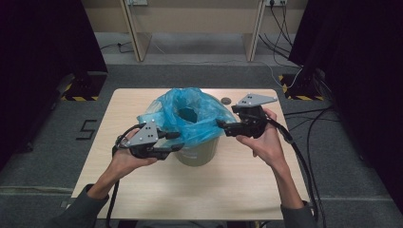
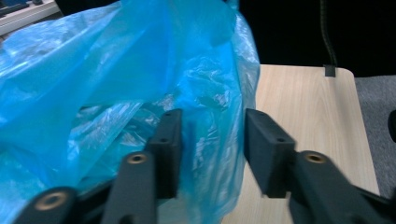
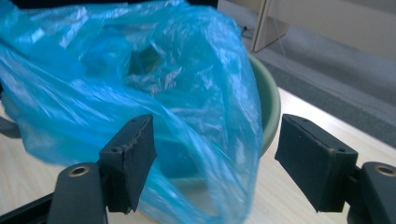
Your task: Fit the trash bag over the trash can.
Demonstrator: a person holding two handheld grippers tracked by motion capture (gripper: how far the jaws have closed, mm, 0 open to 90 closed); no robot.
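At the left of the high view, the person's left hand (image 1: 127, 159) holds the left gripper (image 1: 177, 137) low against the near-left side of the crumpled, translucent blue plastic bag (image 1: 190, 116). In the left gripper view its two black jaws stand partly apart with a fold of the blue film hanging in the gap between them; the film lies against the inner jaw, but the pads do not press it from both sides, so nothing is clamped. The bag lines the round, pale green plastic bin (image 1: 199, 153), which stands at the middle of the light wooden table (image 1: 247, 190); the bag's loose upper part billows over the rim and drapes down the bin's sides, with a dark opening at its centre. To the right, the right hand (image 1: 266, 142) holds the right gripper (image 1: 221, 125) at the bag's right edge. In the right gripper view its jaws stand wide open, the bag's film and the bin's green rim (image 3: 271, 109) lying between them, with neither pad closed on the plastic.
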